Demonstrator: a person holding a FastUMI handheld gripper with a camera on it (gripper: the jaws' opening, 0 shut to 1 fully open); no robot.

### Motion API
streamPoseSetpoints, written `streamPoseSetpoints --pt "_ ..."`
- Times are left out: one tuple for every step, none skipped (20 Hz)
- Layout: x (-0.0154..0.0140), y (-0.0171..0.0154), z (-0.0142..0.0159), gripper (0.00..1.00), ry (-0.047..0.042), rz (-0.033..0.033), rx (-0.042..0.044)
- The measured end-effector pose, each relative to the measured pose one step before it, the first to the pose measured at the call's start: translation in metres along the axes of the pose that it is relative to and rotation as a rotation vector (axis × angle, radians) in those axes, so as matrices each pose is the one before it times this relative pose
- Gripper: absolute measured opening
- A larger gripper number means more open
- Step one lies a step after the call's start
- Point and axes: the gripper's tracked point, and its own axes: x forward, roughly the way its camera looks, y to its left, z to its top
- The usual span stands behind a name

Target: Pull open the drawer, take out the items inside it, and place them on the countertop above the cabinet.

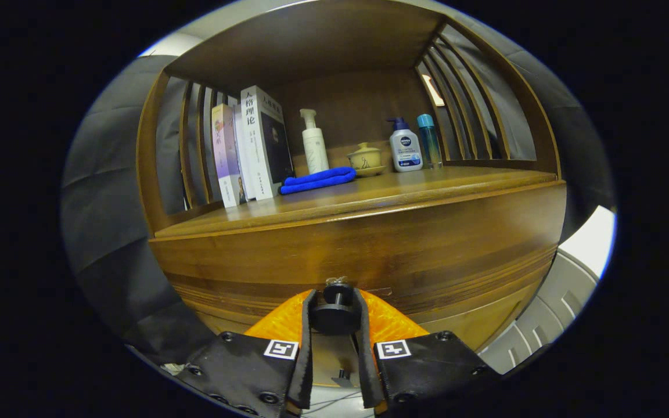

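Dark brown wood is making up the cabinet (358, 232), whose broad drawer front (369, 255) is standing just ahead of the fingers, with the countertop (334, 200) running above it and an open shelf bay rising over that. On the countertop, well beyond the fingers, books (250, 148) are leaning at one end, a blue cloth (317, 180) is lying folded beside them, a white pump bottle (314, 142) and a small lidded cup on a saucer (364, 158) are standing behind it, and a lotion bottle (405, 148) with a slim blue bottle (429, 139) is sitting toward the other end. Smallest is the dark round drawer knob (336, 305), which the gripper (334, 316) is clasping: its fingers are standing narrow, both pressing on the knob from either side. The drawer is looking closed or barely started, so its contents are hidden. The pull, I judge, is going best straight back along the drawer's travel, level and steady, keeping the squeeze firm so the round knob is not slipping out, and avoiding any twist or lift that would be jamming the runners.
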Motion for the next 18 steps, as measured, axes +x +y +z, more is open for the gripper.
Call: streamPoseSetpoints --pt "-0.00250 -0.00030 0.00151 0.24 0.00724 -0.00861 -0.00951" --pt "0.00408 -0.00150 -0.00224 0.24 0.00624 0.00243 0.00777" --pt "-0.00742 0.00217 -0.00179 0.25 0.00329 0.00851 0.01169" --pt "-0.00376 -0.00010 -0.00050 0.24 -0.00192 0.00900 0.00454" --pt "-0.00457 -0.00094 -0.00123 0.25 0.00002 0.00613 -0.00574" --pt "-0.00459 -0.00132 -0.00079 0.25 -0.00347 0.00232 -0.00912" --pt "-0.00540 -0.00049 -0.00220 0.24 -0.00181 0.00365 -0.00548" --pt "-0.00610 0.00078 -0.00119 0.24 0.00281 0.00475 -0.00028" --pt "-0.00595 0.00005 -0.00263 0.24 0.00033 -0.00102 0.00206" --pt "-0.00554 0.00031 -0.00201 0.24 0.00203 -0.00531 -0.00795" --pt "-0.00543 0.00053 -0.00164 0.24 0.00101 -0.00546 -0.01078" --pt "-0.00613 0.00053 -0.00134 0.24 -0.00060 -0.00215 -0.00372" --pt "-0.00693 0.00102 -0.00286 0.24 0.00003 0.00106 0.00212" --pt "-0.00719 0.00039 -0.00143 0.24 -0.00141 0.00333 0.00330" --pt "-0.00576 0.00137 -0.00229 0.24 -0.00003 0.00307 -0.00021" --pt "-0.00524 0.00034 -0.00144 0.24 0.00194 0.00103 -0.00429" --pt "-0.00446 0.00030 -0.00188 0.24 0.00418 -0.00093 -0.00838" --pt "-0.00368 -0.00001 -0.00113 0.24 0.00627 -0.00157 -0.00966"
